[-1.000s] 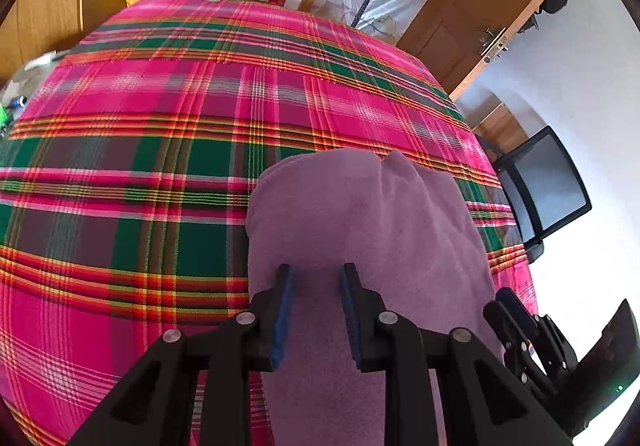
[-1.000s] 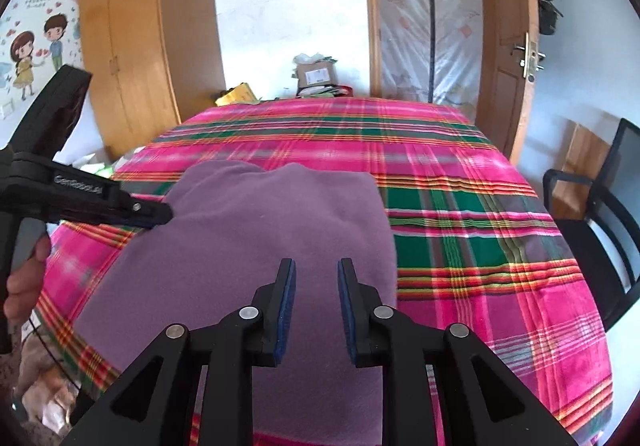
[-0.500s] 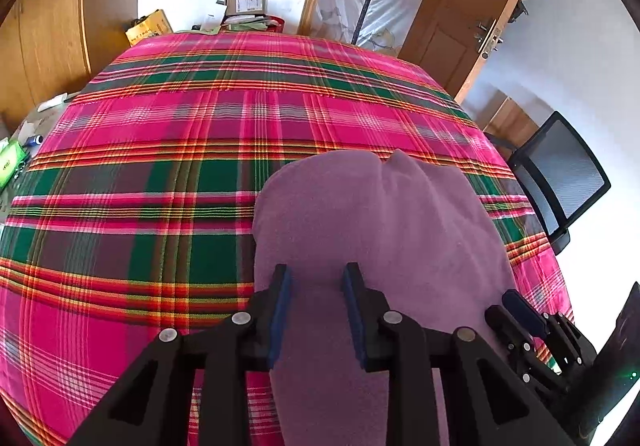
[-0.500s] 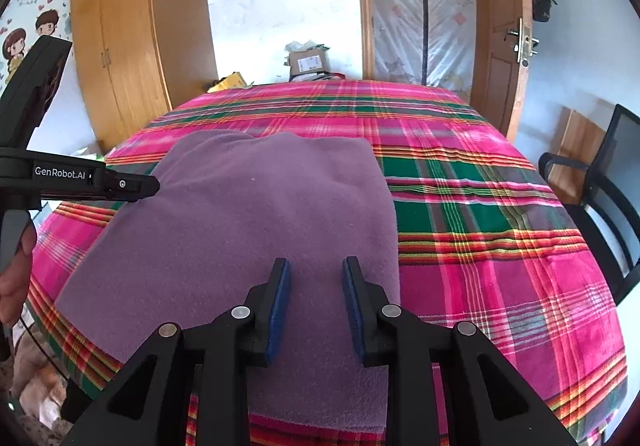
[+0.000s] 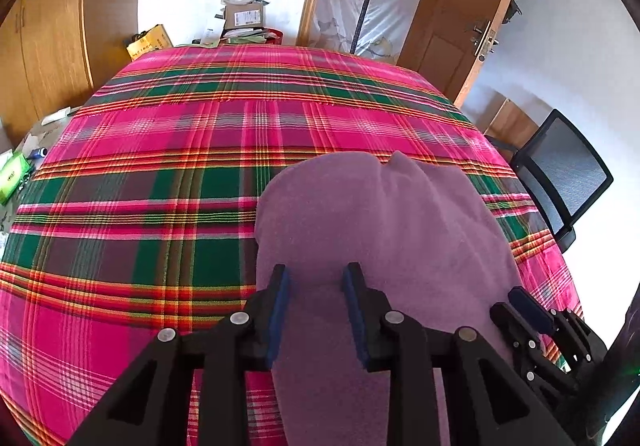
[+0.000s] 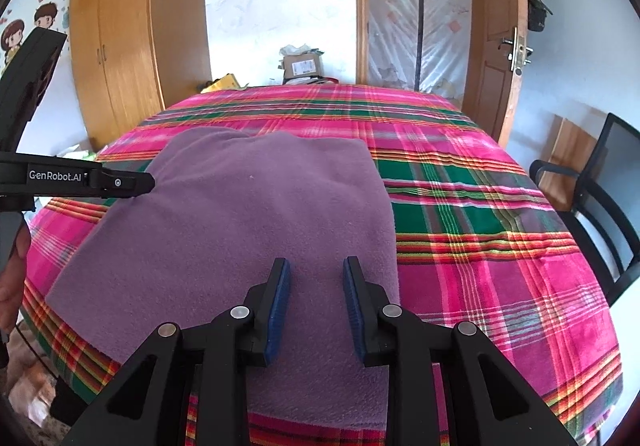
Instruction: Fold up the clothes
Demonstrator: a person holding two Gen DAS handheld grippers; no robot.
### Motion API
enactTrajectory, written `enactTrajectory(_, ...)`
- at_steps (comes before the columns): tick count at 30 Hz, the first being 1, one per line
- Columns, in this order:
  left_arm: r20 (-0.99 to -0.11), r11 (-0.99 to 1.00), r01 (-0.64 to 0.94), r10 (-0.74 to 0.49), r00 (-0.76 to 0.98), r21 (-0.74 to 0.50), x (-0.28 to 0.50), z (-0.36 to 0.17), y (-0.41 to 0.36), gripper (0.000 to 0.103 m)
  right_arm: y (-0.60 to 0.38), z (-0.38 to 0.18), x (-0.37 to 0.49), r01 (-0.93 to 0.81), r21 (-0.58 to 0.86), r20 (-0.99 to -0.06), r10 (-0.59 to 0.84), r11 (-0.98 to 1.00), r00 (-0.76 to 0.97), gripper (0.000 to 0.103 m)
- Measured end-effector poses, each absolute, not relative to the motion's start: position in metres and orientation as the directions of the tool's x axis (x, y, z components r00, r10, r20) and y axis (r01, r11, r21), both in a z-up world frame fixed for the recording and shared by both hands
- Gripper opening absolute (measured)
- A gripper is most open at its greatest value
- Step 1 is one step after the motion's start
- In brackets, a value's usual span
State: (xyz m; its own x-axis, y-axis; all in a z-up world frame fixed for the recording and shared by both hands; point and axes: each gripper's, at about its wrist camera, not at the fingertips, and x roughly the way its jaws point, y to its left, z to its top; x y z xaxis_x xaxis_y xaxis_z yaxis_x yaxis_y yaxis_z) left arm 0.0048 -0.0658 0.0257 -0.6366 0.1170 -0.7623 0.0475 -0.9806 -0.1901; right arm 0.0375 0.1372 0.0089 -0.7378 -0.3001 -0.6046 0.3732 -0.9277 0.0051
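A: We're over the bed (image 5: 168,166), plaid cover. Purple fleece garment (image 6: 256,230) lies flat at the near edge, already doubled into a rough rectangle by the look of it.

B: Step?

A: Between folds, we judge. Left claw (image 5: 314,278) and right claw (image 6: 316,272) both just opened, spread, nothing pinched, fleece only under them.

B: Next?

A: We need an edge pinch on each side, then lift together. Fabric looks soft, slightly rumpled at the far end.

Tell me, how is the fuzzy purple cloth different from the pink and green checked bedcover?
The fuzzy purple cloth is one plain colour; the pink and green checked bedcover is striped. The cloth is smaller and lies on top, near the front edge; the bedcover spreads underneath. Both lie fairly flat.
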Motion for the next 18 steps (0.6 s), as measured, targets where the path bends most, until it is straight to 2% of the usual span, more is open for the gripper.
enactTrajectory(3, -0.759, -0.985, 0.048, 0.098, -0.644, -0.167, 0.007, 0.025, -0.063, 0.031, 0.136, 0.009, 0.038, 0.367, -0.001, -0.607, -0.291, -0.930, -0.739, 0.029)
enactTrajectory(7, -0.750, -0.991, 0.061, 0.047, -0.659, -0.115, 0.011, 0.024, -0.060, 0.040, 0.136, 0.009, 0.039, 0.361, -0.006, -0.608, -0.283, -0.933, -0.742, 0.029)
enactTrajectory(18, -0.754, -0.990, 0.073, 0.046, -0.655, -0.124, 0.018, 0.020, -0.064, 0.041, 0.134, 0.010, 0.042, 0.345, -0.011, -0.609, -0.267, -0.939, -0.747, 0.030)
